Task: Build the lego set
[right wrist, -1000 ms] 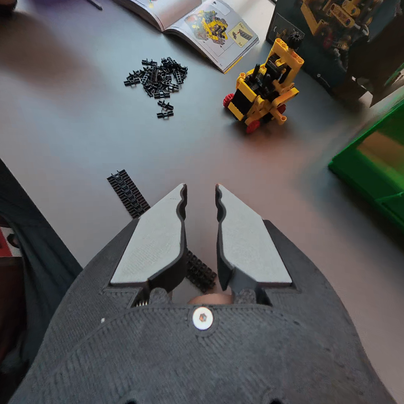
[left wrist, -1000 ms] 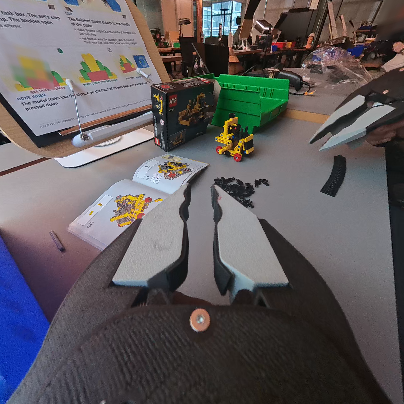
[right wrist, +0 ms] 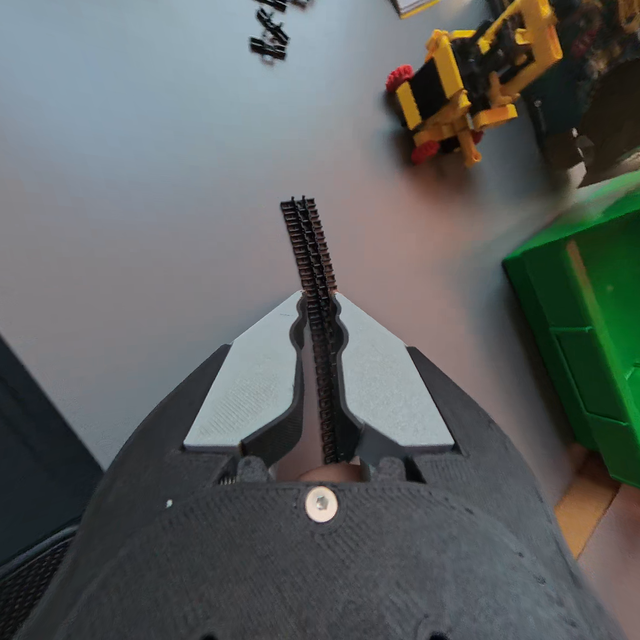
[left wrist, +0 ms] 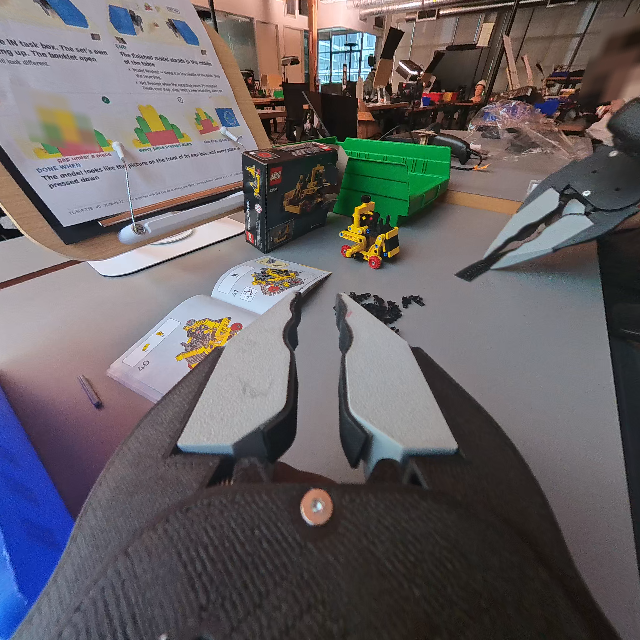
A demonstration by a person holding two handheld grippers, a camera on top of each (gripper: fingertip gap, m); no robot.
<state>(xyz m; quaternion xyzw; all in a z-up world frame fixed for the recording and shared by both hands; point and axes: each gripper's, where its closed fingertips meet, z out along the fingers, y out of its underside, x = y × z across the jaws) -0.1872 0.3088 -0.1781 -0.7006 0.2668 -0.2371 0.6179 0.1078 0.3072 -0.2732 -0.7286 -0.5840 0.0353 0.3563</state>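
The right tongs point(right wrist: 318, 294) are clamped lengthwise on the black track strip point(right wrist: 308, 242), lifted off the table point(right wrist: 138, 173) probably to wrap the yellow model's point(left wrist: 370, 235) wheels, while the left tongs point(left wrist: 317, 299) hang released and empty, likely waiting to steady it.

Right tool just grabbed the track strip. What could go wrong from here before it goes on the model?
1. The black track strip sticks far beyond the right tool and lies edge-on in the grip; it may flex or slip.
2. The yellow model stands loose on the table, and the left tool is open, not bracing it; fitting may push it away.
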